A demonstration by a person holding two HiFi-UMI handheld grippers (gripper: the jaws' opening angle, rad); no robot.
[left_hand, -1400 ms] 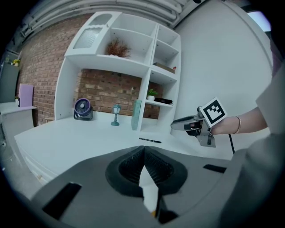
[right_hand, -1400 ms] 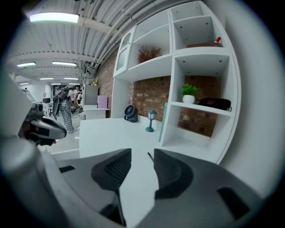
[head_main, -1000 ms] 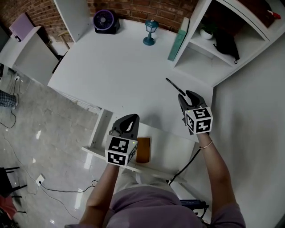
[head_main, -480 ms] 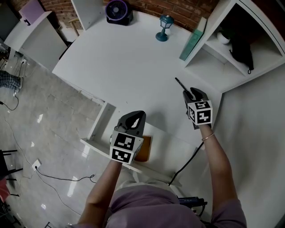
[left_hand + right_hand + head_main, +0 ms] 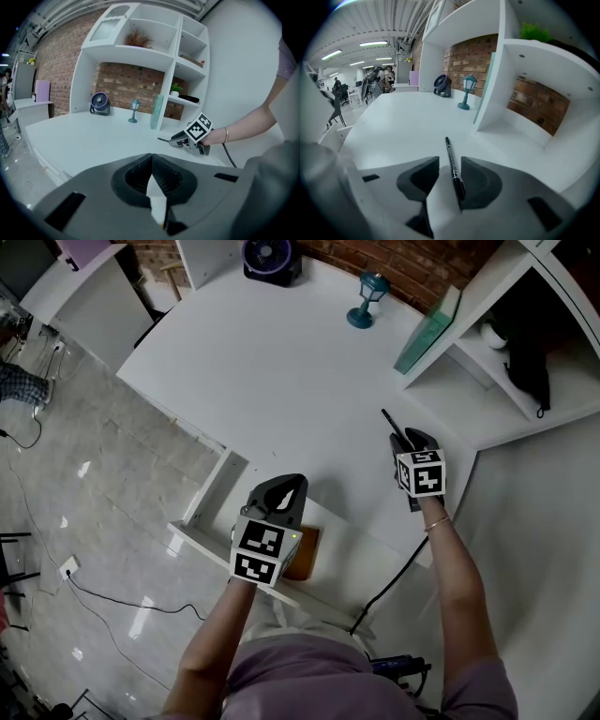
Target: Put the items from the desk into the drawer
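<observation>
Two jaws of the right gripper [image 5: 450, 161] stand wide apart on either side of the black pen [image 5: 449, 149]. The pen lies on the white desk [image 5: 403, 126] close along the right jaw with a clear gap to the left one, which only the right gripper view shows. The left gripper [image 5: 151, 158] has its jaws together on nothing, and only the head view shows the open drawer [image 5: 202, 542] beneath it, with a flat brown thing [image 5: 304, 554] inside, well left of the pen.
</observation>
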